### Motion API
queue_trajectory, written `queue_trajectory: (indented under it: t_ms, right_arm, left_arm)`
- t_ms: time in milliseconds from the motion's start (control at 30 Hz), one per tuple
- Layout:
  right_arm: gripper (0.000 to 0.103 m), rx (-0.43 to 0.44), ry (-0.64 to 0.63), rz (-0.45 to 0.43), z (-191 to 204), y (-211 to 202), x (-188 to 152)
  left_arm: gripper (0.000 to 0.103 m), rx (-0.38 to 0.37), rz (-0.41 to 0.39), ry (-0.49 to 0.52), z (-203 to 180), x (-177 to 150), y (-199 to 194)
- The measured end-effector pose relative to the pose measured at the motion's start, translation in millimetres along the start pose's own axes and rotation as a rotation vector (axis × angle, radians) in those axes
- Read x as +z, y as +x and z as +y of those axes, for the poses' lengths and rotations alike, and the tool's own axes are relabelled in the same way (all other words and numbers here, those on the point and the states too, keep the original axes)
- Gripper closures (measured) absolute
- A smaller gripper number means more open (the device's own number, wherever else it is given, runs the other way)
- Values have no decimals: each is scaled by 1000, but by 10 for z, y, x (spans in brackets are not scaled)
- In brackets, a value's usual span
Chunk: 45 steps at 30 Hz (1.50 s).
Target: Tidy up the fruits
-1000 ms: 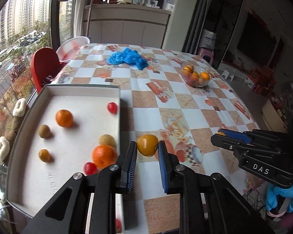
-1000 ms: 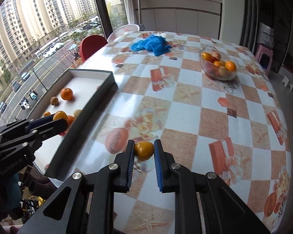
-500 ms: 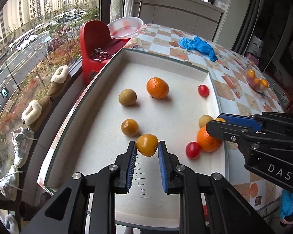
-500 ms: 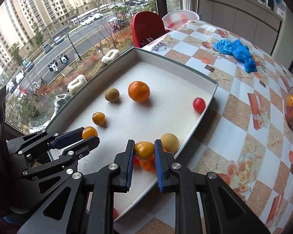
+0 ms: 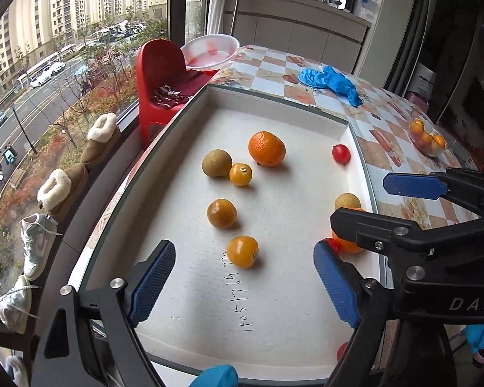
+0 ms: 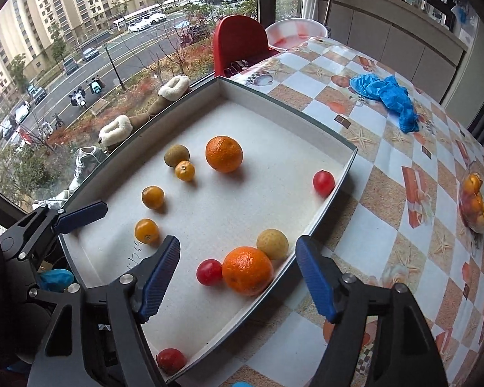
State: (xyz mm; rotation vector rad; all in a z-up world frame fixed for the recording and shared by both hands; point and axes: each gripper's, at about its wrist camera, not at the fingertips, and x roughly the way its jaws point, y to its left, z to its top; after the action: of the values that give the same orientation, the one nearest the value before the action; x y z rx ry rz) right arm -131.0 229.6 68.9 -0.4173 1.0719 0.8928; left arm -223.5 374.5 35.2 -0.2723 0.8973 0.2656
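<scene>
Both grippers are hanging wide open over the tray (image 5: 190, 113), holding nothing. A small yellow-orange fruit (image 5: 242, 251) is lying loose between the left gripper (image 5: 243, 285) fingers, just ahead of the pads. The right gripper (image 6: 237, 279) is hovering over the big orange (image 6: 247, 270) and red fruit (image 6: 209, 272), near the tray's right wall. Risk as I see it: round fruit is sitting free on the flat liner, so a finger nudging it sends it rolling into its neighbours. The grippers are also working close enough to clash.

Both claws are spread wide, nothing pinched in either. The left claw (image 5: 243, 285) hangs low, its blue ribbed pads (image 5: 151, 285) angled outward. The right claw (image 6: 238, 277) sits just beside it at much the same height, fingers (image 6: 316, 282) splayed too. Looks like blue gloves on the hands behind them.
</scene>
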Motion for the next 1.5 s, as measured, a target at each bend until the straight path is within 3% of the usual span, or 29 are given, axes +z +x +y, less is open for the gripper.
queue_trajectory:
  t_ms: [33,167,300,1500]
  right_arm:
    - [23,-3,-2,0,-1,-7,3]
    - [19,-19,-18,10,17,-27,13]
    - [0,-41,-20,16,31,-28,17]
    - [0,-56,-7,23,-81,-46,-72]
  left_arm:
    - [0,-2,-6,0,1,-6,-12]
    - [1,16,0,-2,-4,-2,-18]
    - [1,66,47,-3,-3,4,41]
    - [1,105,68,14,-50,-18,50]
